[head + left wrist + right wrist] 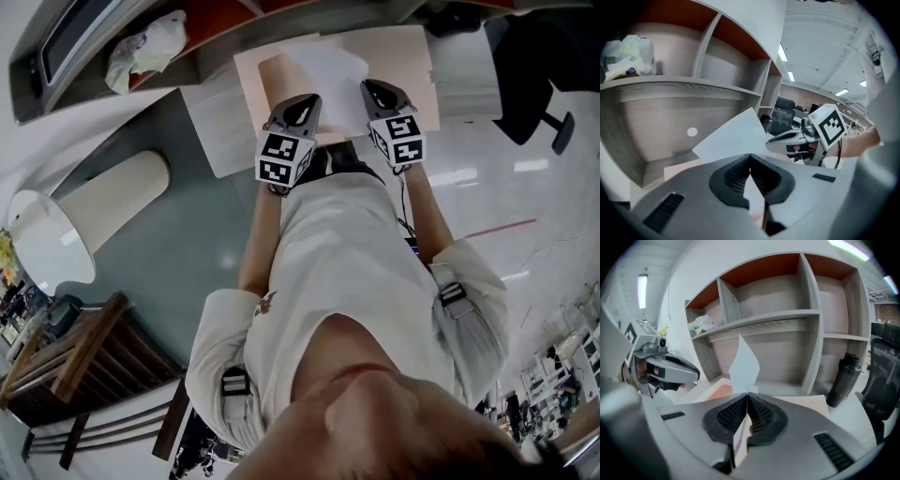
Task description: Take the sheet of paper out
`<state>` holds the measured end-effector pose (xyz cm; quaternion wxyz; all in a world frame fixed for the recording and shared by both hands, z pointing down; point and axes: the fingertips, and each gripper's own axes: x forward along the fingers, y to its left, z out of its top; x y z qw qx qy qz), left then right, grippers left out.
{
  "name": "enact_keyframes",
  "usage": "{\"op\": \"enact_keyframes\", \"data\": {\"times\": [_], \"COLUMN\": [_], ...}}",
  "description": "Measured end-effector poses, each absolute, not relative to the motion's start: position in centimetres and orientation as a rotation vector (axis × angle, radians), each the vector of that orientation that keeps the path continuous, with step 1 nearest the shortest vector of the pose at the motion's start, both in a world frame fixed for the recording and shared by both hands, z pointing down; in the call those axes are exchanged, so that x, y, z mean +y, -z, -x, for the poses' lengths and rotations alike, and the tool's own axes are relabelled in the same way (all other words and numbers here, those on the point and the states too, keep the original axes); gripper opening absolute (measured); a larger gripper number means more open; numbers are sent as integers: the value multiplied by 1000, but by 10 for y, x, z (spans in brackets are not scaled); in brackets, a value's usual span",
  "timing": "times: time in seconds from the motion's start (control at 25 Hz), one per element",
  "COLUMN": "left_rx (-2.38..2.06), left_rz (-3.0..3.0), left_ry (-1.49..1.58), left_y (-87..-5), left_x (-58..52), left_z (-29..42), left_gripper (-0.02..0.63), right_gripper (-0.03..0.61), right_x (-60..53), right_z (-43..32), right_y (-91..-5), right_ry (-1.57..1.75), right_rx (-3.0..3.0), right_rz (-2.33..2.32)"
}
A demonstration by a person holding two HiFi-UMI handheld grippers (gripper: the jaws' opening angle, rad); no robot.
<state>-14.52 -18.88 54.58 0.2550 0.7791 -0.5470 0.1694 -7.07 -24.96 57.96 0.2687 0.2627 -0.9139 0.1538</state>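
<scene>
Sheet of paper (pixel 328 75) is pinched by left claw (pixel 750 159) and right claw (pixel 747 397), near shelf (pixel 670 86) holding white bundle (pixel 628 54).

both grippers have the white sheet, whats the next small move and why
Probably draw the white sheet of paper a little up and toward the body, both sides evenly. The left gripper and right gripper are each shut on its near edge, and it hangs above the flat peach folder; uneven pulling could crease it.
</scene>
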Motion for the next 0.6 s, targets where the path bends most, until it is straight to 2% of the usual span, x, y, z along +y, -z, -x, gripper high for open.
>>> {"op": "enact_keyframes", "data": {"times": [0.6], "left_rx": [-1626], "left_rz": [-2215], "left_ry": [-289], "left_y": [-464], "left_x": [-157], "left_z": [201], "left_gripper": [20], "right_gripper": [20], "right_x": [-203], "right_z": [141], "right_y": [-486], "right_ry": [-285], "right_rx": [-2628], "right_rz": [-666]}}
